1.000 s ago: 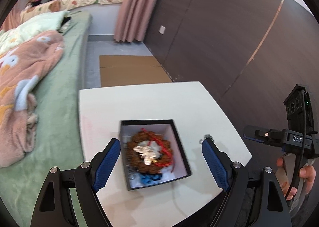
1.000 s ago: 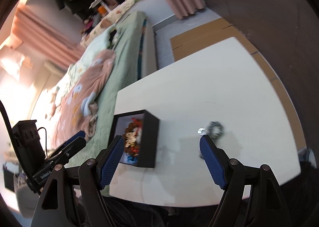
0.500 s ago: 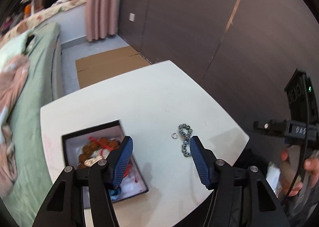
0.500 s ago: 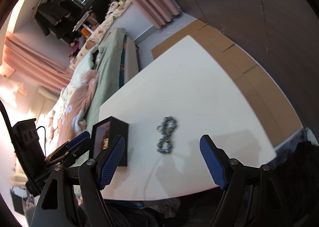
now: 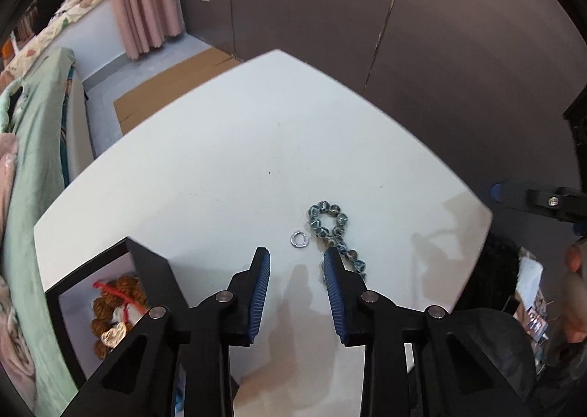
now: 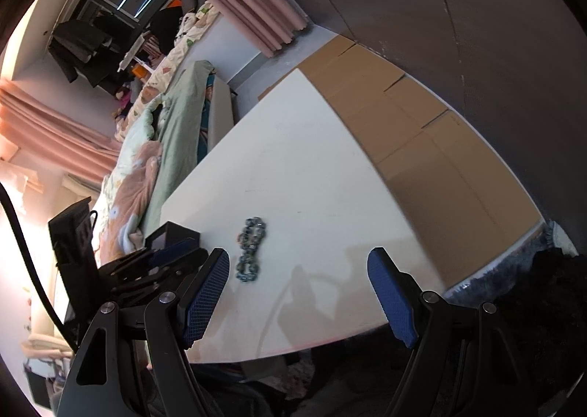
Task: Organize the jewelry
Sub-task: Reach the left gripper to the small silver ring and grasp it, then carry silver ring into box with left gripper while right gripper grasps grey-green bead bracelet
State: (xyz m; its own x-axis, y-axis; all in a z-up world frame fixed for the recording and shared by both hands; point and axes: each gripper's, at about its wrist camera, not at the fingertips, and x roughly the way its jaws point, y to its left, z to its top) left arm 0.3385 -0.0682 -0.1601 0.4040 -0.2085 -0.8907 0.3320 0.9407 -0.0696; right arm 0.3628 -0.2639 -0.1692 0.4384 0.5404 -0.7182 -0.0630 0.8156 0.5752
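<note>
The left gripper [image 5: 296,259] points steeply down at the white table [image 5: 238,145]. Its jaws are closing, with only bare tabletop between the blue pads [image 5: 261,283]; nothing is gripped. The silver ring [image 5: 298,238] lies flat on the table just beyond the fingertips, in line with the gap. The blue-grey bead bracelet [image 5: 330,230] lies beside the ring on its right, its lower end running under the right-hand pad's tip. The black jewelry box [image 5: 146,263] sits left of the gripper, with a brown bead bracelet [image 5: 121,292] and red cord inside.

The right gripper [image 6: 299,263] is spread wide and holds nothing; the bead bracelet lies just beyond its left-hand pad.

Compared with one second earlier, the left gripper has shifted from above the box to the ring, and its jaws are much narrower. The right gripper's opening is unchanged.
</note>
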